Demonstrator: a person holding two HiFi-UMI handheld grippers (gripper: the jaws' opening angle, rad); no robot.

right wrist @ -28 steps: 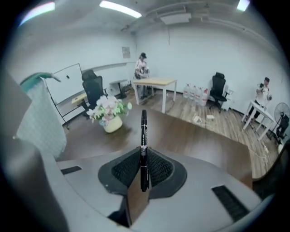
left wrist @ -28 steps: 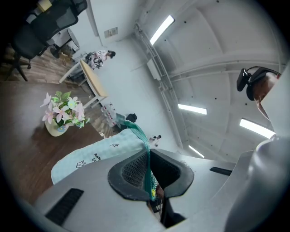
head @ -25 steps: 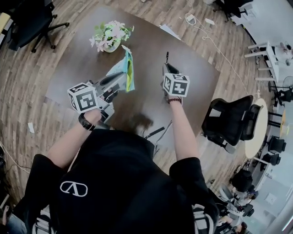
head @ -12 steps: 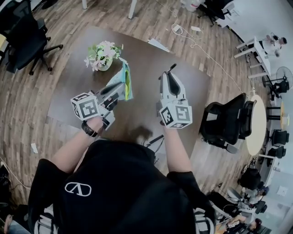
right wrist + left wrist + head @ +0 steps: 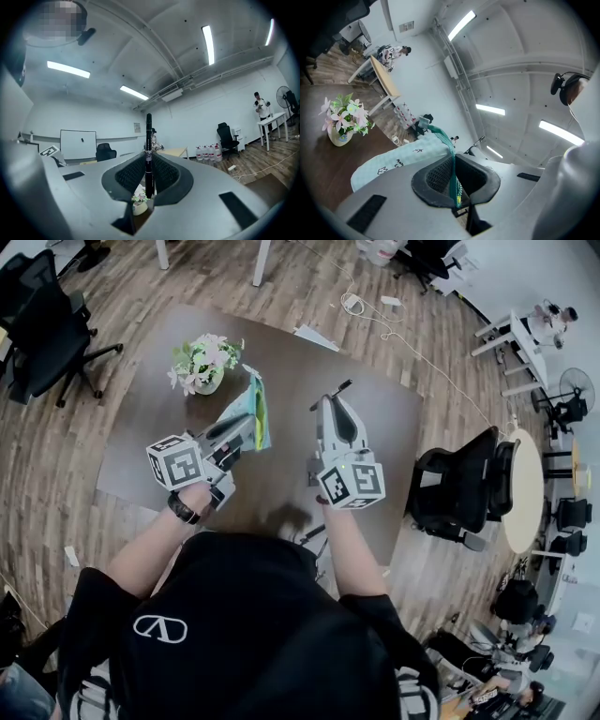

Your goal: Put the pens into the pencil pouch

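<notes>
left gripper [image 5: 242,425]: jaws clamped on pencil pouch [image 5: 253,407] edge, pouch over table [image 5: 141,460] | right gripper [image 5: 329,401]: jaws clamped on black pen [image 5: 148,140], at pouch's 3 o'clock, apart | flower vase [image 5: 201,362]: pouch's 10 o'clock

Head view looked steeply down on dark brown wooden table [image 5: 375,418]; gripper views looked level, close along own jaws. All shared pink-flowered white vase [image 5: 201,365].

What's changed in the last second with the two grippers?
The right hand-held gripper rose and swung from pointing down to level, black pen still clamped. The left hand-held gripper kept pinching the pencil pouch, hardly shifting. The flower vase stayed put.
</notes>
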